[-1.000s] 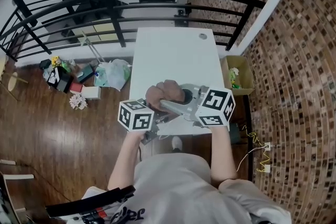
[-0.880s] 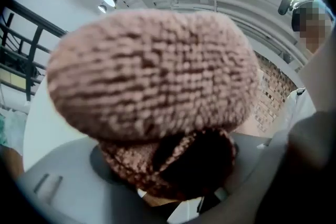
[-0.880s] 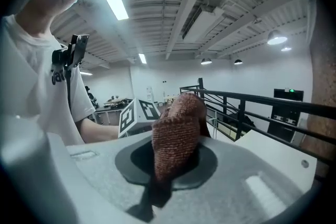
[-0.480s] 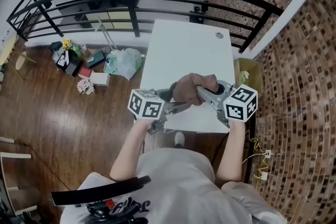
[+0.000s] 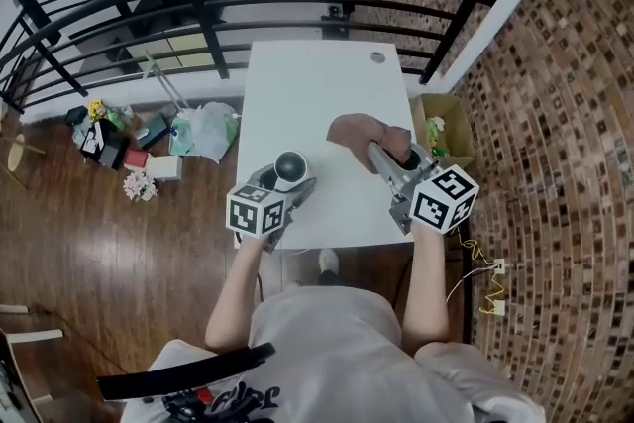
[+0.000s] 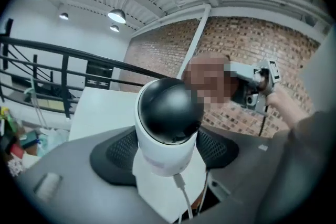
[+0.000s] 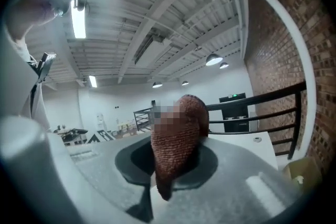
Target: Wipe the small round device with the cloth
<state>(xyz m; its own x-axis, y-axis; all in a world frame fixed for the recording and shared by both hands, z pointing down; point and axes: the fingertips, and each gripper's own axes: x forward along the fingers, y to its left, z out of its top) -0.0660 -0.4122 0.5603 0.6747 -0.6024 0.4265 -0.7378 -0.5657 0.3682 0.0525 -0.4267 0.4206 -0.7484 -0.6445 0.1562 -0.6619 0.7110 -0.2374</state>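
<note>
The small round device (image 5: 289, 167), a white body with a glossy black dome (image 6: 169, 108) and a white cable from its base, is clamped in my left gripper (image 5: 287, 181) over the white table's (image 5: 322, 94) front left part. My right gripper (image 5: 381, 154) is shut on the brown cloth (image 5: 362, 134), which hangs bunched between the pads (image 7: 177, 136). In the head view the cloth is apart from the device, to its right over the table. The left gripper view shows the right gripper (image 6: 252, 86) beyond the device.
A black railing (image 5: 248, 0) curves behind the table. A brick wall (image 5: 555, 114) stands on the right, with a cardboard box (image 5: 444, 129) at the table's right side. Bags and clutter (image 5: 149, 139) lie on the wood floor to the left. A round grommet (image 5: 377, 57) sits near the table's far edge.
The cloth was pressed over the device a second ago. The right gripper has since carried it off to the right, and the device's black dome now shows bare in the left gripper.
</note>
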